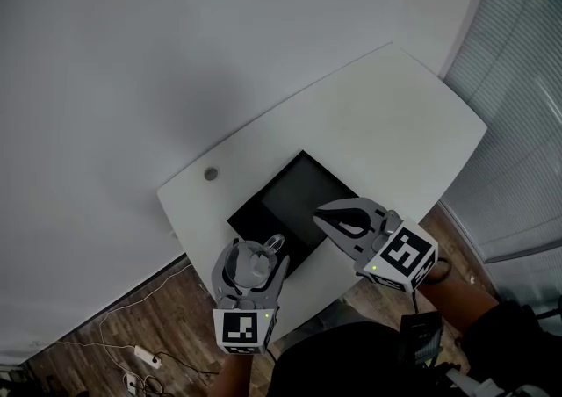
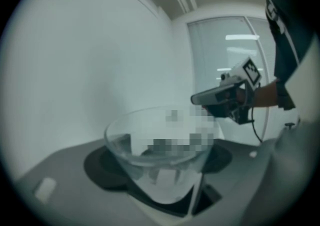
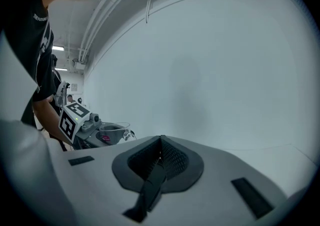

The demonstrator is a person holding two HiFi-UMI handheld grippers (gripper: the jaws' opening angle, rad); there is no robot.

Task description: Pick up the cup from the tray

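A clear glass cup (image 1: 255,260) sits between the jaws of my left gripper (image 1: 252,255), which is shut on it over the near left corner of the black tray (image 1: 299,198). In the left gripper view the cup (image 2: 160,155) fills the middle, wide rim up, held by the left gripper (image 2: 165,185). My right gripper (image 1: 323,216) hovers over the tray's near right edge, shut with nothing in it. In the right gripper view the right gripper (image 3: 160,146) shows its dark pads pressed together, and the cup (image 3: 113,131) appears small at the left.
The tray lies on a white table (image 1: 395,123) with a small round grey cap (image 1: 211,174) near its left edge. Below the table's left side, a power strip and cables (image 1: 140,356) lie on the wooden floor. Window blinds (image 1: 518,123) stand at the right.
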